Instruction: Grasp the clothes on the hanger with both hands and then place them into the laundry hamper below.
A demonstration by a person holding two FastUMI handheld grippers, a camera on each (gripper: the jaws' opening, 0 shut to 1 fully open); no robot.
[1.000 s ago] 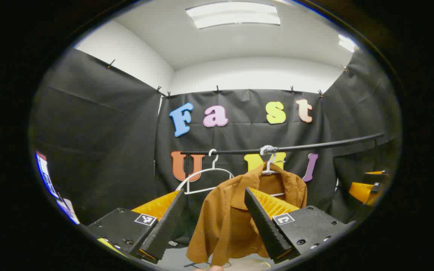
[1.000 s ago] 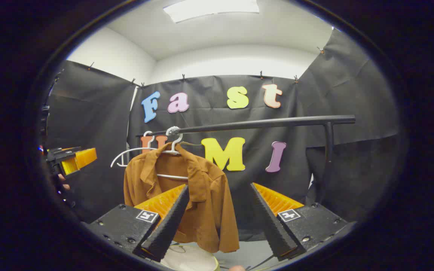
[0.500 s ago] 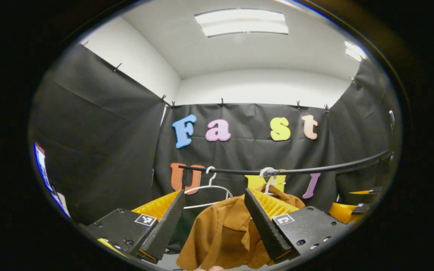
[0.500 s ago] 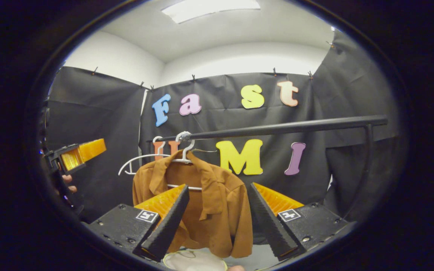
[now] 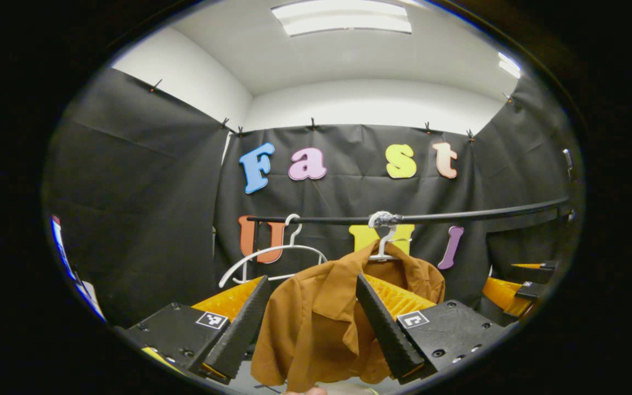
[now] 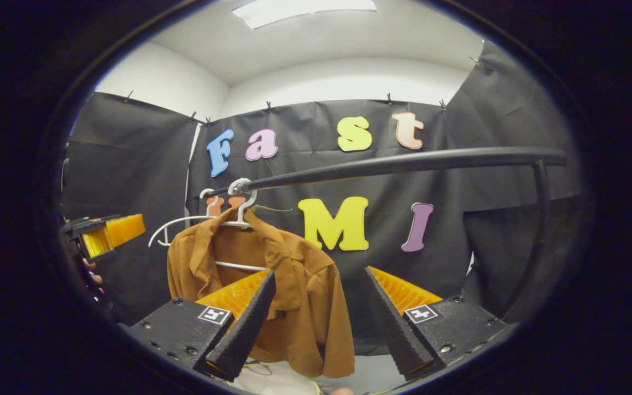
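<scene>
A brown shirt (image 5: 316, 323) hangs on a white hanger (image 5: 384, 244) from a black rail (image 5: 458, 215). My left gripper (image 5: 310, 323) is open, its fingers to either side of the shirt's left shoulder but short of it. In the right gripper view the brown shirt (image 6: 294, 296) hangs left of centre, and my right gripper (image 6: 316, 318) is open in front of its right sleeve without touching. The pale rim of the hamper (image 6: 277, 381) peeks out at the bottom, below the shirt. The left gripper (image 6: 105, 233) shows far left there, and the right gripper (image 5: 513, 288) shows far right in the left gripper view.
An empty white hanger (image 5: 272, 258) hangs on the rail left of the shirt. The rail's upright post (image 6: 535, 219) stands at the right. Black cloth walls close the booth on three sides. A hand (image 6: 91, 274) holds the left gripper.
Both cameras have shifted slightly; in the left gripper view the shirt sits higher than half a second ago. Both grippers stay open and the shirt stays on its hanger.
</scene>
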